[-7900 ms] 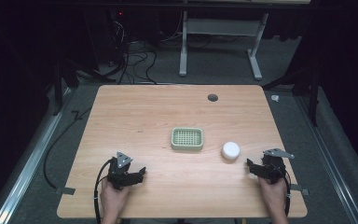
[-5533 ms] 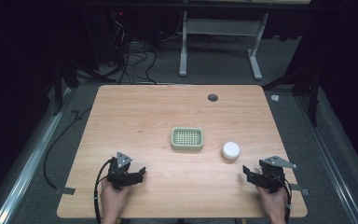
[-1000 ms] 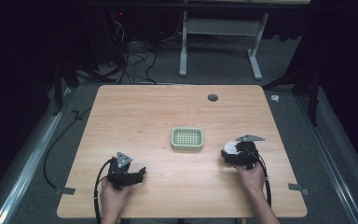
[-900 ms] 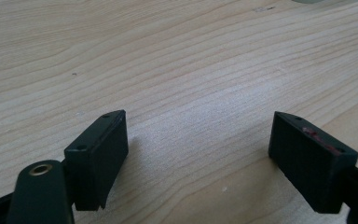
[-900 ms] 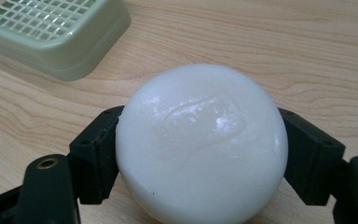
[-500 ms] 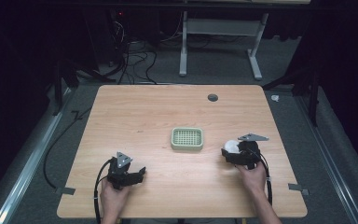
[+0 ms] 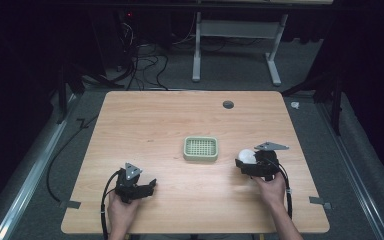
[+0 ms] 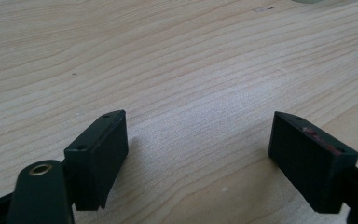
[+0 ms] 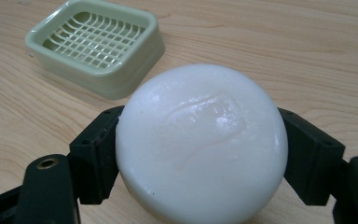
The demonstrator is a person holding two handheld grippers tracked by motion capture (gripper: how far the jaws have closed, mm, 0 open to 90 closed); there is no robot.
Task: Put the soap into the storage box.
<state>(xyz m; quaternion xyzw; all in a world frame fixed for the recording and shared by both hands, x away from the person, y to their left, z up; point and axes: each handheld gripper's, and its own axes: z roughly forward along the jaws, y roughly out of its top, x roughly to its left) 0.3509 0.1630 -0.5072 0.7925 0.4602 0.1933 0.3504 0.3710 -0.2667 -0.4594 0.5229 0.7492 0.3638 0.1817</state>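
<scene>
A round white bar of soap [image 9: 200, 144] sits between the two black jaws of my right gripper [image 9: 200, 156], which is shut on it and holds it tilted above the table. From above, the soap [image 7: 246, 155] and right gripper [image 7: 245, 162] are right of a pale green soap dish [image 7: 200, 148] with a grid bottom, also seen as the dish [image 9: 98, 46] just beyond the soap. My left gripper [image 7: 150, 186] rests at the front left, open, with bare wood between its jaws [image 8: 200, 158].
The wooden table [image 7: 170, 120] has a small dark round hole [image 7: 228, 104] near its far edge. Cables lie on the floor behind and left of the table. A metal desk frame [image 7: 235, 45] stands farther back.
My right gripper came from the front right corner to the soap, closed on it and has lifted it slightly toward the dish. The left gripper has stayed put.
</scene>
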